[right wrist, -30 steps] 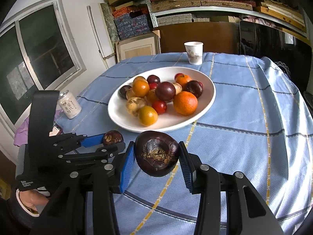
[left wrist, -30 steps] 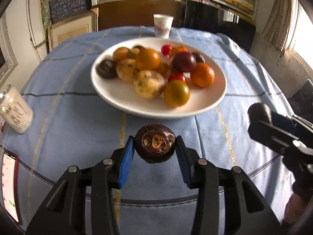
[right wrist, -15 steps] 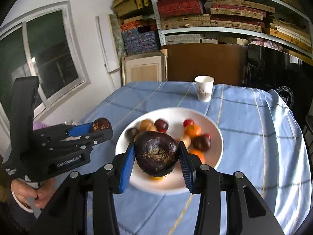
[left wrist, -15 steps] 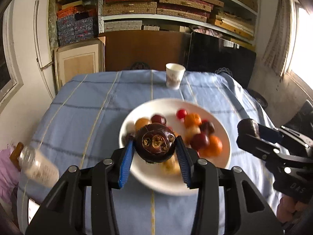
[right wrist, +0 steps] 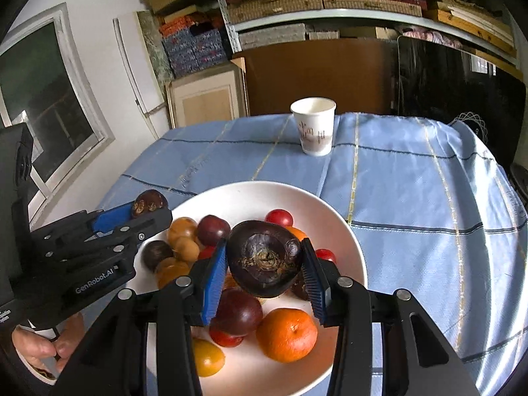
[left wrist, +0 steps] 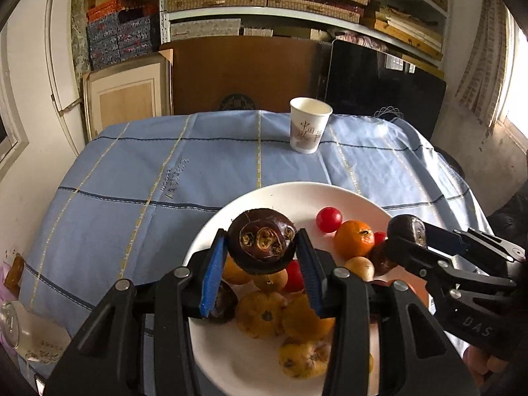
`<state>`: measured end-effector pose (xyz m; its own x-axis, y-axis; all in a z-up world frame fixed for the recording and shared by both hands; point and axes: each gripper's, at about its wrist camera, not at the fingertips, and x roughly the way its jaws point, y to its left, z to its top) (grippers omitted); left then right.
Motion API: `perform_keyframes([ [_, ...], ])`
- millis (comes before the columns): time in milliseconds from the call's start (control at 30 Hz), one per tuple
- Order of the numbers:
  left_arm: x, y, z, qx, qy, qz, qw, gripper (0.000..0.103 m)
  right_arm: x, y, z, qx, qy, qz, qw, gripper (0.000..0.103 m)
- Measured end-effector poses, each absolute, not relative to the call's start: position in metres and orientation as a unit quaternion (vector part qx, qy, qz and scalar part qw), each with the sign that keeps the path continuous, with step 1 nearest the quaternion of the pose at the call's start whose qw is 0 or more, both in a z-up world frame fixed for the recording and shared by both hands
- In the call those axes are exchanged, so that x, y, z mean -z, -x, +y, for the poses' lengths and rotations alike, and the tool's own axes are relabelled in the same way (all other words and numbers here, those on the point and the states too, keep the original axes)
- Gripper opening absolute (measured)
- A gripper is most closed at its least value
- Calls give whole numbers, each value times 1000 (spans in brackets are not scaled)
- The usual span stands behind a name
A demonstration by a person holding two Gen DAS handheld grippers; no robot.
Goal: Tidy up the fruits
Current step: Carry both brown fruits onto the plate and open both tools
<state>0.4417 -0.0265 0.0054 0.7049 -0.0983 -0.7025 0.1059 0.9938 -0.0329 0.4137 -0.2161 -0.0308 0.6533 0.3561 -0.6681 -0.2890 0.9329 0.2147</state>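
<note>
Two grippers, each clamped on a dark purple fruit, held above a white plate of mixed fruit.

The left gripper (left wrist: pixel 262 252) pinches a mangosteen (left wrist: pixel 261 241) between its blue pads – over the plate's (left wrist: pixel 280 194) left side. The right gripper (right wrist: pixel 264 264) grips a larger dark fruit (right wrist: pixel 264 259) above the plate's middle. On the plate lie oranges (right wrist: pixel 286 335), red tomatoes (left wrist: pixel 328 219) and other dark and yellow fruit. A paper cup (left wrist: pixel 309 124) stands beyond, on a blue checked cloth (left wrist: pixel 138 178).
</note>
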Motion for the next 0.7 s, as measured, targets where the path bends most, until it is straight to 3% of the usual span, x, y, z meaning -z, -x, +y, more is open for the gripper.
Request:
perform_keyframes([
  [133,2,-444,-26,49,-9,385,922,42,37,-417,-215,-180,-43,383,905,45],
  [200,2,-443,-25,44,-9,387,921,42,36,-415,-216,-182,-44,382,905,52],
  [233,1,-440,-24,39,-10,383,923,47,34,-414,-217,-183,-45,381,905,55],
  [267,-2,-437,-24,35,-12,380,924,64,31,-410,-219,-183,-45,378,906,58],
  [333,-12,-424,-22,17,-19,362,932,88,23,-401,-222,-186,-44,374,908,67],
  [400,-23,-409,-21,13,-27,341,940,95,10,-383,-226,-194,-43,363,910,73],
  [533,-48,-369,-20,10,-48,323,945,98,-11,-338,-232,-204,-31,334,920,91],
  [700,-64,-308,-17,13,-56,310,949,98,-21,-269,-231,-210,7,313,926,99],
])
